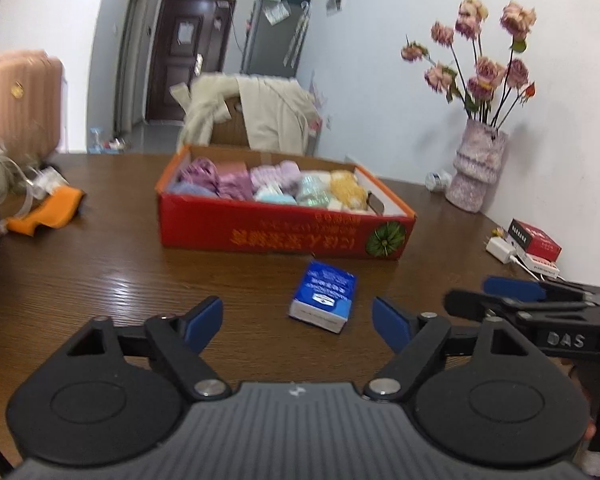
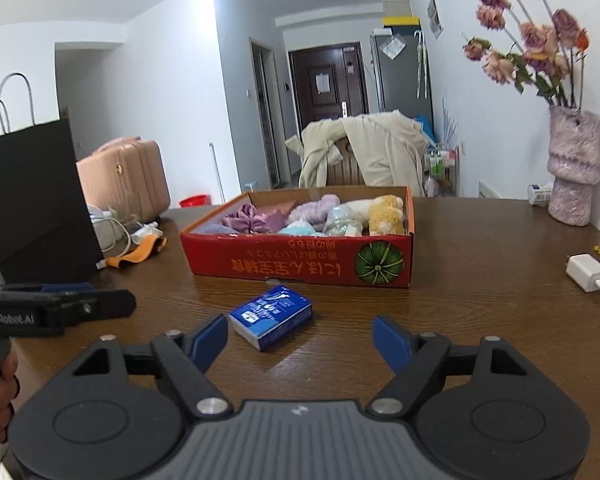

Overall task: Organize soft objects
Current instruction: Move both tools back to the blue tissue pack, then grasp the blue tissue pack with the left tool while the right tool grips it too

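Soft objects are the job, and nearly all of them already sit packed in an open red cardboard box (image 2: 300,268) in the middle of a brown wooden table (image 2: 480,320). Nearest the viewer, two handheld grippers hover low over the table edge, side by side. The left gripper (image 1: 298,320) has its blue-padded jaws apart with nothing between them. The right gripper (image 2: 300,334) is the same, jaws apart and empty.

Just beyond both sets of fingers lies a small blue tissue pack (image 2: 272,316), flat on the wood, apart from both grippers and just in front of the box's near wall. It looks like the one soft thing not yet put away. Its long axis runs diagonally: the near, white-edged end points toward the viewer's side, the far end toward the box.

To do this step well, one gripper alone should probably take the pack, closing across its short width so the pads meet the long sides squarely. A light squeeze seems wise, since a soft pack will likely buckle. The wrist may need turning to match the diagonal.

Inside the box, purple, pink, pale blue and yellow plush items (image 2: 386,214) lie in rows. Farther off, a vase of dried roses (image 2: 572,176) stands near the wall, and a chair draped with a cream coat (image 2: 364,148) sits behind the table.
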`<state>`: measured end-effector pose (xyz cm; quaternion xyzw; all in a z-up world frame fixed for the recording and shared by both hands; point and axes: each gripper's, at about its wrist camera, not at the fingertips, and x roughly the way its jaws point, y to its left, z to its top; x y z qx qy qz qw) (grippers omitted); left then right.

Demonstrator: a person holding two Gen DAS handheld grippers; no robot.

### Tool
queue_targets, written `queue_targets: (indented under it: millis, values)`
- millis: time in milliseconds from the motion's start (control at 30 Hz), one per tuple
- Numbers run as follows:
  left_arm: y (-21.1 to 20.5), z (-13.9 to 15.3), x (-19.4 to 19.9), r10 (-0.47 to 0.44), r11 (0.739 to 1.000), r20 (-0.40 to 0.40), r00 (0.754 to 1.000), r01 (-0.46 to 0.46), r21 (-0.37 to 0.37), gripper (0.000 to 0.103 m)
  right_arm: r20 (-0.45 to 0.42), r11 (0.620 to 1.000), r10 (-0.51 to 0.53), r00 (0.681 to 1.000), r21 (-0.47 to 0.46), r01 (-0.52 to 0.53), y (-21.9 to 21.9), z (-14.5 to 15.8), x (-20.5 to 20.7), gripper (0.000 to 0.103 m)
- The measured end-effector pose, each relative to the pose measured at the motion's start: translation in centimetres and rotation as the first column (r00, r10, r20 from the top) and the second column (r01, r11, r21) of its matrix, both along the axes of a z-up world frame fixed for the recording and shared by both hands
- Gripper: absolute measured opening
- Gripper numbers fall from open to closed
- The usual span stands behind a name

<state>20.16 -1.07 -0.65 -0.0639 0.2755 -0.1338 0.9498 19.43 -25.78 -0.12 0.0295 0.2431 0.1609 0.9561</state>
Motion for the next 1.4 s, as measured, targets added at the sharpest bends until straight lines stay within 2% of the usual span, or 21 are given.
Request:
queue_targets:
  millis: [133, 200, 267, 367, 533, 600, 733, 800, 967, 1100, 1233, 1300, 1400]
  values:
    - [-1.1, -2.1, 3.6, -0.042, 0.998, -0.110, 0.993, 0.038, -0.046, 0.062, -0.045, 0.999, 0.037, 0.998, 0.008, -0.037, 0.4, -1.0, 4.5, 0.066]
    - [-1.6, -3.2, 4.9, -0.075, 0.995, -0.151, 0.986, 0.066, -0.069, 0.049, -0.069, 0.999, 0.047, 0.996, 0.007, -0.047, 0.8, -1.7, 6.8, 0.062]
    - [-2.0, -4.0, 6.0, -0.088, 0.994, -0.176, 0.981, 0.074, -0.079, 0.044, -0.095, 0.998, 0.069, 0.993, 0.016, -0.068, 1.1, -2.3, 9.1, 0.059]
    - [-2.1, -4.9, 7.7, -0.098, 0.990, -0.208, 0.973, 0.075, -0.117, 0.042, -0.120, 0.994, 0.111, 0.987, 0.024, -0.109, 1.9, -3.1, 12.2, 0.053]
    - [-0.5, -5.9, 10.0, -0.114, 0.969, -0.261, 0.959, 0.049, -0.244, 0.040, -0.178, 0.987, 0.158, 0.971, 0.066, -0.149, 2.9, -5.0, 15.7, 0.047]
    - [0.0, -6.2, 10.7, -0.104, 0.962, -0.271, 0.957, 0.027, -0.273, 0.039, -0.199, 0.982, 0.173, 0.965, 0.107, -0.154, 2.8, -5.6, 16.4, 0.039]
    - [1.2, -6.7, 11.8, -0.081, 0.947, -0.290, 0.954, -0.017, -0.322, 0.033, -0.247, 0.965, 0.182, 0.952, 0.233, -0.124, 1.4, -6.2, 16.5, 0.029]
    - [1.5, -6.9, 12.0, -0.078, 0.938, -0.290, 0.954, -0.029, -0.346, 0.025, -0.257, 0.962, 0.164, 0.952, 0.254, -0.098, 1.0, -6.3, 15.9, 0.025]
    - [1.8, -6.9, 12.3, -0.069, 0.933, -0.283, 0.957, -0.038, -0.358, 0.024, -0.278, 0.958, 0.147, 0.949, 0.278, -0.067, 0.7, -6.5, 13.9, 0.024]
    - [1.4, -6.9, 12.2, -0.063, 0.940, -0.268, 0.961, -0.033, -0.340, 0.024, -0.278, 0.955, 0.146, 0.950, 0.291, -0.061, 0.6, -6.8, 13.7, 0.024]
    - [1.8, -7.1, 12.4, -0.057, 0.928, -0.286, 0.957, -0.055, -0.369, 0.024, -0.275, 0.949, 0.151, 0.950, 0.309, -0.061, 0.4, -7.0, 13.8, 0.023]
    - [1.7, -6.5, 11.8, -0.044, 0.933, -0.287, 0.957, -0.064, -0.354, 0.024, -0.269, 0.952, 0.152, 0.951, 0.297, -0.068, 0.6, -6.6, 13.5, 0.020]
    - [1.5, -5.0, 10.2, -0.043, 0.940, -0.244, 0.969, -0.044, -0.337, 0.024, -0.243, 0.957, 0.151, 0.958, 0.278, -0.081, 1.1, -5.5, 11.8, 0.019]
